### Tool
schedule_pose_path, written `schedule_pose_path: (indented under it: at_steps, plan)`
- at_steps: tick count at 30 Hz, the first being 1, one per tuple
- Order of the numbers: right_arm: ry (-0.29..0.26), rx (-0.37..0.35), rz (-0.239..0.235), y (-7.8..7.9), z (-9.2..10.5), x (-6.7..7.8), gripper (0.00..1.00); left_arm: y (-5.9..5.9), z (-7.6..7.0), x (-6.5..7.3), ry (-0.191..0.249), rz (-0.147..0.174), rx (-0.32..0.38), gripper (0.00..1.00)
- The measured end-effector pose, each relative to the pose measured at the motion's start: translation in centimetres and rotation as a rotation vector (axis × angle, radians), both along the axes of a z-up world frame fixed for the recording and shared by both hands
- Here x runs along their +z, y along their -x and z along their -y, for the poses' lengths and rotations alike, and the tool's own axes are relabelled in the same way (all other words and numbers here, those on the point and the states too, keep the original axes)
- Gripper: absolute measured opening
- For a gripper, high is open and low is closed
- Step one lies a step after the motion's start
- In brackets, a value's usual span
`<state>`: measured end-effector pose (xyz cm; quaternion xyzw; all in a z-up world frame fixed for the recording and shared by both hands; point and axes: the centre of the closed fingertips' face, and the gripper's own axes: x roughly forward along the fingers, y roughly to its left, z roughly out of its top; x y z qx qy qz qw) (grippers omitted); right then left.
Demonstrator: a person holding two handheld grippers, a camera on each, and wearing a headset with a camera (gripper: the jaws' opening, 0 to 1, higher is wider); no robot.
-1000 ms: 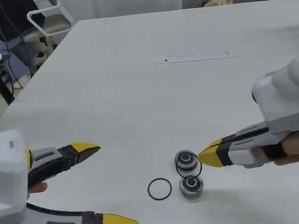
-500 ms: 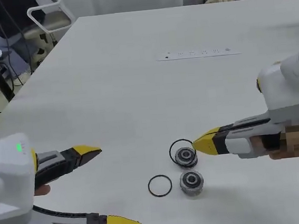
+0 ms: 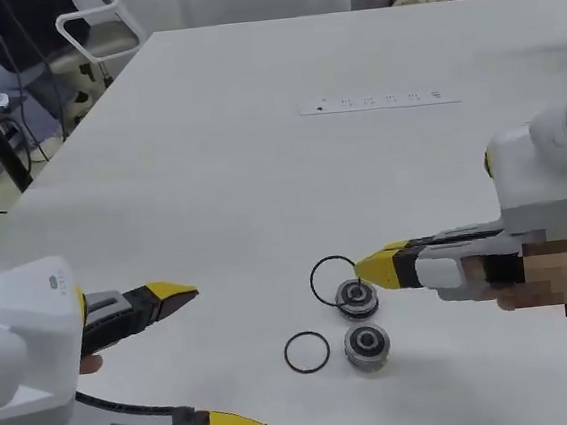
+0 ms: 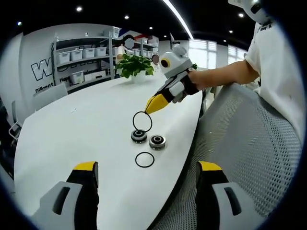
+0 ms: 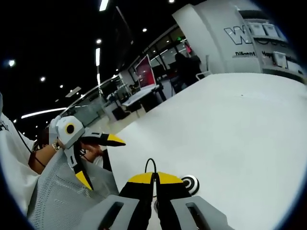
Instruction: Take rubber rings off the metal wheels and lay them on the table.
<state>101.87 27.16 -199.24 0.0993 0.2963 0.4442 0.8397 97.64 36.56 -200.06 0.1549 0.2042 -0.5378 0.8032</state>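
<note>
**Right gripper pinches a ring up over a wheel**

Head view first. The right gripper [image 3: 369, 267] reaches in from the right, its yellow tips pressed together on a black rubber ring [image 3: 313, 280]. The ring stands tilted above the far wheel [image 3: 356, 299]. Just nearer the person sits the second wheel [image 3: 366, 346]. To its left a loose ring [image 3: 287, 354] lies flat on the white table [image 3: 260, 175]. The left gripper [image 3: 223, 364] hangs at the lower left, jaws spread wide with nothing between them, well apart from the wheels.

The left gripper view adds the side angle. The rubber ring [image 4: 135, 120] dangles from the right gripper's tip, and its lower edge comes down to the top of the far wheel [image 4: 139, 136]. Whether it touches or hangs clear, I cannot tell.

In the right gripper view that gripper's own jaws are closed tight, and the rubber ring [image 5: 147, 166] is just a thin black arc rising from the seam. One wheel [image 5: 190, 183] peeks out beside the jaws, partly cut off by them, and I cannot say which wheel it is. The left gripper [image 5: 103, 162] is in shot here too, with its prongs splayed.

The wheels are too small to tell whether the second one carries a ring.
</note>
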Motion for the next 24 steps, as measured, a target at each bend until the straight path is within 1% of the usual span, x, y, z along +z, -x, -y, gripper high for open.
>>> schedule_pose_path:
  at_steps: [1, 4, 5, 7, 11, 18, 21, 24]
  plan:
    - [-0.022, 0.002, -0.014, 0.1, -0.4, -0.1, 0.0, 0.0, 0.0, 0.0, 0.0, 0.0, 0.001, 0.82]
    - [-0.03, 0.002, -0.027, 0.2, -0.9, -0.4, 0.0, 0.0, 0.0, -0.1, 0.002, -0.005, 0.001, 0.81]
    - [-0.038, -0.007, -0.036, 0.1, -1.1, -0.6, 0.0, 0.0, 0.0, -0.1, 0.005, -0.01, 0.003, 0.81]
    - [-0.056, -0.008, -0.059, 0.3, -1.6, -0.9, 0.0, 0.0, 0.0, 0.0, 0.012, -0.009, 0.007, 0.81]
    - [-0.063, -0.004, -0.08, 0.7, -2.5, -1.5, 0.0, 0.0, 0.0, 0.1, 0.019, -0.011, 0.008, 0.8]
    - [-0.023, 0.026, -0.091, 1.6, -3.6, -2.8, 0.0, 0.1, -0.1, 0.0, 0.008, -0.01, 0.006, 0.79]
    - [-0.001, 0.023, -0.09, 1.5, -3.6, -3.4, 0.0, 0.0, -0.1, 0.0, 0.009, -0.008, 0.006, 0.79]
    - [0.018, 0.025, -0.104, 1.6, -3.7, -4.2, 0.0, 0.1, -0.1, 0.0, 0.008, -0.009, 0.004, 0.79]
